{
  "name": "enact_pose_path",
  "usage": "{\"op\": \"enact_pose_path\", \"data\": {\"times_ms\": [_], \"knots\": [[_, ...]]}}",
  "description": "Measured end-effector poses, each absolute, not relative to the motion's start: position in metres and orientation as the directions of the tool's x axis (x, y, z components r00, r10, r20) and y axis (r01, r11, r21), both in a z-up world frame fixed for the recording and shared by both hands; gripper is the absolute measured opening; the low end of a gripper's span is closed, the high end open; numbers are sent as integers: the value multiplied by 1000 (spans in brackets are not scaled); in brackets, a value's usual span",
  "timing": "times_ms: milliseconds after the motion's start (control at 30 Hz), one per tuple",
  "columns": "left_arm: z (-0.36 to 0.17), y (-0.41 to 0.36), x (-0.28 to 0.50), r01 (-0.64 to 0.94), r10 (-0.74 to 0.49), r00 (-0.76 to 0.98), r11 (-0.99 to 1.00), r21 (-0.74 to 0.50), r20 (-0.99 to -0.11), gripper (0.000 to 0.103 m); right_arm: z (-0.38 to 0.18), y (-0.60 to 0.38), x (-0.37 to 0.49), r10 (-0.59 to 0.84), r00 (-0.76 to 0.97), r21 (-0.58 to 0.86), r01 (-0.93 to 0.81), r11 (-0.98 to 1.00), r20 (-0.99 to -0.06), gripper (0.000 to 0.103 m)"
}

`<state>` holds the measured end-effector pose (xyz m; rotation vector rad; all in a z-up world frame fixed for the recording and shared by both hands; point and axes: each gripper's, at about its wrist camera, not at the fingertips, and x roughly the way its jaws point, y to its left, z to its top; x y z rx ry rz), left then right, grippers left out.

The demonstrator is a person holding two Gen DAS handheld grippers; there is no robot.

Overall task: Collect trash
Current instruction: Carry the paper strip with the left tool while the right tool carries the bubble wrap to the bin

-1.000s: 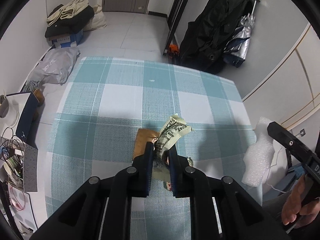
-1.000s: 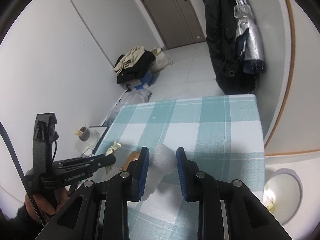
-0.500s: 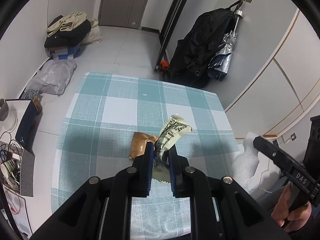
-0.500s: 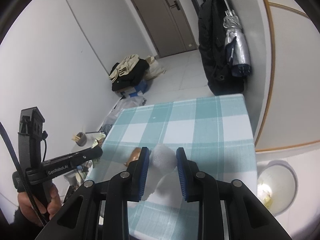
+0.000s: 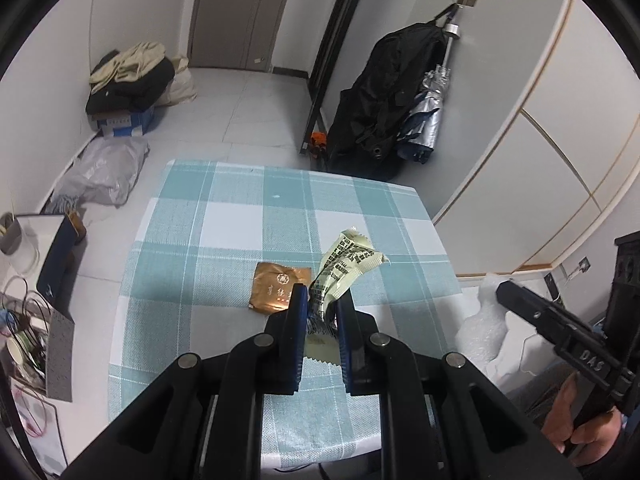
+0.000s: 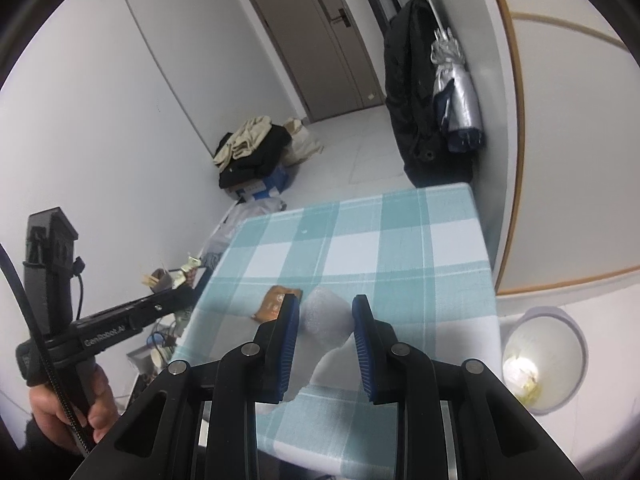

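Note:
My left gripper (image 5: 321,303) is shut on a pale green printed wrapper (image 5: 345,267) and holds it above the checked table (image 5: 224,248). A brown foil sachet (image 5: 279,287) lies flat on the table just left of it; it also shows in the right wrist view (image 6: 275,300). My right gripper (image 6: 325,312) is shut on a piece of white bubble wrap (image 6: 326,318), held above the table's right side; the wrap also shows in the left wrist view (image 5: 486,328). A white trash bin (image 6: 542,364) with trash inside stands on the floor right of the table.
A black coat and a silver umbrella (image 5: 430,120) hang on the wall behind the table. Piled clothes on a box (image 5: 128,84) and a grey bag (image 5: 104,172) lie on the floor at the left. Cluttered shelves (image 5: 28,320) stand left of the table.
Both grippers have risen and pulled back from the table with their items still held; more of the room and the trash bin shows now. The brown sachet has stayed on the table.

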<state>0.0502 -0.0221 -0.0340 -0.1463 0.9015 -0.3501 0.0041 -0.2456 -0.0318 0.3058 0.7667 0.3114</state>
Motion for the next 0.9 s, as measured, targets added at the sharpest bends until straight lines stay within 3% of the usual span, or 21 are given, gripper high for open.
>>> {"op": "enact_pose_path", "data": {"times_ms": [433,900], "knots": [[15,-55,32,273,-329,658,942,-193,-677,10,17,-294,-53,386,769,400,-184,898,-511,26],[36,-156,29,444,-491,565,858,-257,-663,10,40,-392,-95,296,851,428,-94,899,-433,26]]}}
